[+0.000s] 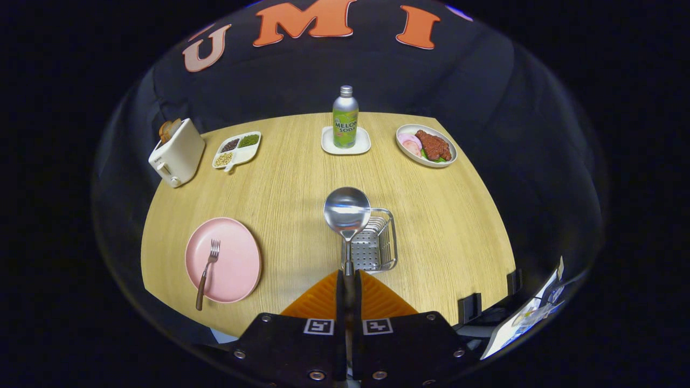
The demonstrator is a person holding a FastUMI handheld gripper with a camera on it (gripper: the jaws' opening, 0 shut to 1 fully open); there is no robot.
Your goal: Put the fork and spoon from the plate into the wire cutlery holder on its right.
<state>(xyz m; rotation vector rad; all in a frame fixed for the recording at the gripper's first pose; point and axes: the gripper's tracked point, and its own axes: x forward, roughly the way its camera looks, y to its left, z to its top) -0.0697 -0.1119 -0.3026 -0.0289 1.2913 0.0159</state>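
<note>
- Polished steel spoon (pixel 347 215): handle clamped between the two fingers of the gripper (pixel 349 280), which are drawn in narrow on it with both pressing the handle. Long axis runs straight ahead along the fingers; the bowl points away from them, its hollow facing the camera.
- Wire cutlery holder (pixel 377 245): just ahead of the fingertips and slightly to their right, standing on the table; perforated base and wire walls. The spoon's bowl and neck overlap its left rim in view; whether they touch cannot be told. No cutlery seen inside it.
- Wooden table (pixel 291 183): light grain, carrying all the items.
- Pink plate (pixel 234 258): left of the fingers, well apart from the holder. On it lies the fork (pixel 208 272), tines pointing away, dark handle toward the near side and overhanging the plate's near rim; long axis slightly tilted to the left at the handle end.
- Soda bottle (pixel 345 117): beyond the spoon, upright on a small white square tray (pixel 330 144).
- Divided dish (pixel 249 153): far left, compartments holding dark beans, green peas and pale beans.
- Toaster (pixel 177 153): farthest left, bread in its slots.
- Oval plate (pixel 401 145): far right, holding meat, sliced ham and greens.
</note>
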